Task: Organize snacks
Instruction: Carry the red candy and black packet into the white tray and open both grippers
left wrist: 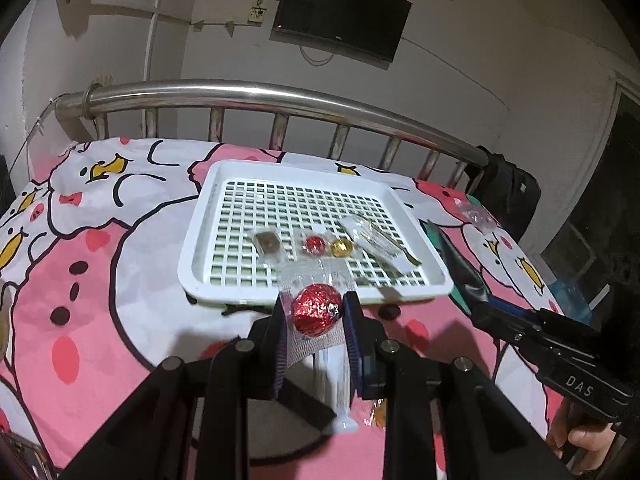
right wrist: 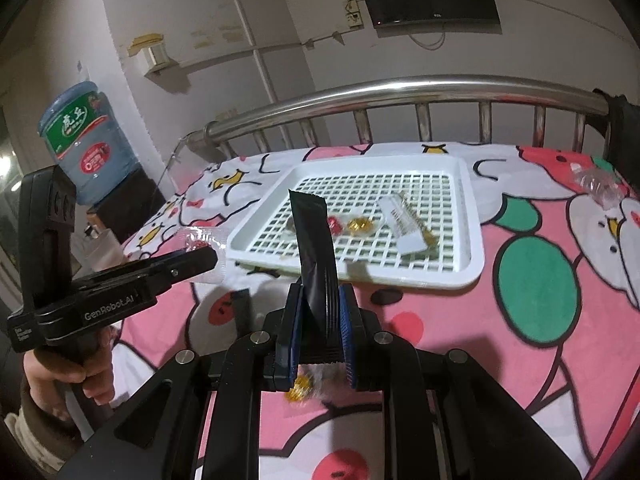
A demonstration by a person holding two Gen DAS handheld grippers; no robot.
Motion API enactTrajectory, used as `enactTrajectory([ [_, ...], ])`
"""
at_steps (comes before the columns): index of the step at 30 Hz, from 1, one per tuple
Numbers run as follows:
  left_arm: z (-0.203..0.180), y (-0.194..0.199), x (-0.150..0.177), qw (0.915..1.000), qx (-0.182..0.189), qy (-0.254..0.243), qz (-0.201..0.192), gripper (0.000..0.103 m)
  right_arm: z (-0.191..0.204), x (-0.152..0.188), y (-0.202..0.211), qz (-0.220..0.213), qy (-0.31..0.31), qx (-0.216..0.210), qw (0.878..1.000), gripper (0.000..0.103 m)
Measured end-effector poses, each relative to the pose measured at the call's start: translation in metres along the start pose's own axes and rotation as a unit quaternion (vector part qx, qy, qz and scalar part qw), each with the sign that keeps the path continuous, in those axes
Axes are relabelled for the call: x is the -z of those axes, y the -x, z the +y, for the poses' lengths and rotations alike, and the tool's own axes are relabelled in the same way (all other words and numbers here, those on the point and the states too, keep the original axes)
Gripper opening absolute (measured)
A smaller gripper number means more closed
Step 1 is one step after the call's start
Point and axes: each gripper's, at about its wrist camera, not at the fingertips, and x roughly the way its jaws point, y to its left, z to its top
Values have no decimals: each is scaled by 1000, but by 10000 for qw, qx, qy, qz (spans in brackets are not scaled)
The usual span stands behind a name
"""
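A white perforated tray [left wrist: 200,236] [right wrist: 468,240] lies on the pink cartoon bedsheet. In it lie a small brown packet [left wrist: 269,241], a red foil ball [left wrist: 314,245] [right wrist: 335,225], a gold foil ball [left wrist: 341,247] [right wrist: 360,225] and a clear long wrapper [left wrist: 376,240] [right wrist: 404,220]. My left gripper [left wrist: 316,312] is shut on a red foil candy [left wrist: 316,310] in clear wrap, just before the tray's near edge. My right gripper [right wrist: 320,304] is shut on a black sachet [right wrist: 314,248] standing upright, near the tray's near edge.
A steel bed rail [left wrist: 280,98] [right wrist: 400,88] runs behind the tray. A clear wrapper [left wrist: 478,216] [right wrist: 596,184] lies at the sheet's far right. A gold candy [right wrist: 300,386] lies under the right gripper. A water bottle [right wrist: 86,140] stands at left.
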Motion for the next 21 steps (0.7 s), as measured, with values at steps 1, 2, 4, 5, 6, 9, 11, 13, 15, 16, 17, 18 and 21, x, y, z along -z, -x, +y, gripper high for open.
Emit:
enactTrajectory([
  [1, 2, -3, -5, 10000, 6, 43, 14, 27, -2, -6, -3, 7, -1, 19, 10000, 17],
  [2, 5, -7, -10, 10000, 10, 94, 30, 27, -3, -10, -6, 7, -1, 57, 10000, 17],
  [4, 7, -13, -18, 9999, 6, 159, 54, 27, -7, -19, -12, 20, -24, 123, 9999, 17],
  [5, 9, -17, -23, 9998, 5, 190, 64, 27, -10, -23, -16, 33, -39, 147, 9999, 17],
  [6, 12, -21, -27, 9997, 3, 228, 83, 27, -12, -26, -19, 45, -56, 164, 9998, 17],
  [9, 18, -33, -38, 9994, -44, 307, 148, 27, -19, -38, -31, 104, -107, 234, 9996, 17],
  [11, 21, -42, -43, 9992, -108, 323, 191, 27, -23, -45, -40, 162, -143, 242, 9995, 17],
  [13, 25, -48, -48, 9990, -178, 333, 223, 27, -24, -50, -49, 232, -111, 322, 9991, 17],
  [15, 29, -57, -51, 9988, -248, 337, 263, 27, -26, -54, -58, 299, -125, 354, 9988, 17],
  [16, 32, -60, -52, 9986, -253, 358, 295, 27, -26, -55, -62, 325, -123, 369, 9987, 17],
  [17, 33, -64, -53, 9984, -284, 363, 325, 27, -27, -57, -66, 355, -116, 392, 9985, 17],
  [18, 34, -69, -53, 9983, -331, 333, 357, 27, -28, -58, -72, 399, -123, 430, 9982, 17],
  [21, 36, -81, -52, 9974, -491, 277, 449, 27, -32, -60, -87, 567, -133, 521, 9969, 17],
])
